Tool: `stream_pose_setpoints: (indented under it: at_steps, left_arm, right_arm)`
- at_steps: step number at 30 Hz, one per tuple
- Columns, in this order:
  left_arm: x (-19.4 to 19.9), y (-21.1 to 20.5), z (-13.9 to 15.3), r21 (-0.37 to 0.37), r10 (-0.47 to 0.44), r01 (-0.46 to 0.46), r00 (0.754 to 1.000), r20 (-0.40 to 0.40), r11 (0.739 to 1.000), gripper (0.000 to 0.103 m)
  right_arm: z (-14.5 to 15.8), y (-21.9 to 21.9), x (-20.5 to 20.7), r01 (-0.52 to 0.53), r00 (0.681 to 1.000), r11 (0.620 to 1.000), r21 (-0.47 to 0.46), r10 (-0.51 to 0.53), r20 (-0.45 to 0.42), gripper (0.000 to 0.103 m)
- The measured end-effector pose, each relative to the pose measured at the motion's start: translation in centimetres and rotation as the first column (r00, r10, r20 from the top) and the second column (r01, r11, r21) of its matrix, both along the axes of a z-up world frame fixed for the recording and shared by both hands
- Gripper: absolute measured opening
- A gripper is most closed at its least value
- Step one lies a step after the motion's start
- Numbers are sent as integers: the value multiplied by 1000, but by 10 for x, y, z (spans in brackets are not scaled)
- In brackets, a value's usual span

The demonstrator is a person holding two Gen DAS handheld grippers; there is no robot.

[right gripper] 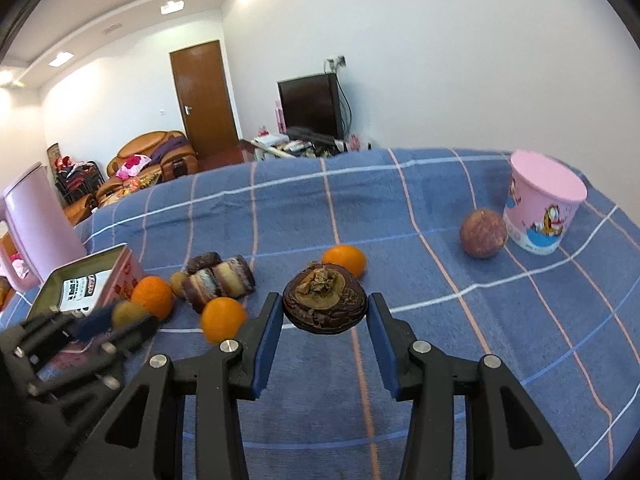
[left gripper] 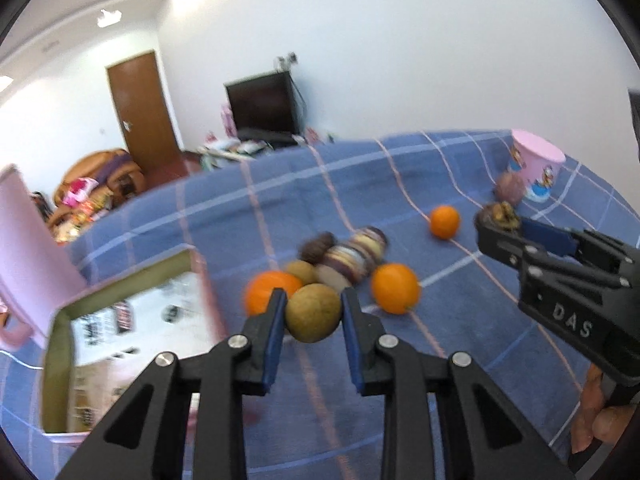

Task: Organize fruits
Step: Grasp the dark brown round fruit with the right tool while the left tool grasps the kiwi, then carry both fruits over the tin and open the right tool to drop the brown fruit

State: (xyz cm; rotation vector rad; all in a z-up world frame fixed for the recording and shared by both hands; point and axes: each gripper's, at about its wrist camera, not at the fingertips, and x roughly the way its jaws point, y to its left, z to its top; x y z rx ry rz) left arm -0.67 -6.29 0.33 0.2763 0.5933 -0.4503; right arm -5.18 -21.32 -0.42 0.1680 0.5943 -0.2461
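Observation:
My left gripper (left gripper: 313,312) is shut on a brown-green kiwi (left gripper: 313,313) and holds it above the blue checked cloth, just right of an open tin box (left gripper: 60,332). My right gripper (right gripper: 325,312) is shut on a dark purple mangosteen (right gripper: 324,303); it also shows at the right of the left wrist view (left gripper: 498,216). Three oranges (right gripper: 223,318) (right gripper: 345,260) (right gripper: 153,295) lie on the cloth. A second kiwi (left gripper: 302,271) sits behind the held one. A reddish round fruit (right gripper: 483,233) rests against a pink cartoon cup (right gripper: 542,207).
A pile of dark and striped round pieces (right gripper: 219,278) lies between the oranges. A pink jug (right gripper: 34,220) stands at the left behind the tin box (right gripper: 86,282). The cloth-covered table (right gripper: 400,380) drops off at its far edge, with a room beyond.

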Motion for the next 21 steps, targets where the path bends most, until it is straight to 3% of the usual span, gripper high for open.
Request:
stream_pose_setpoints:
  at_steps: [9,16,21]
  left_arm:
    - [17,60,17,-28,120,-119,990,75,993,29]
    - [36,111,10,-2,243,-244,966,92,970,29]
    - [49,145,4,-17,335,-335,941,56,942,29]
  right_arm:
    - [10,54,-6,-78,995,996,-53,81,66,45]
    - [12,114,21,-192,980,981,16,191,58,45]
    - [14,159,44,-260,964,965,45,256,70,46]
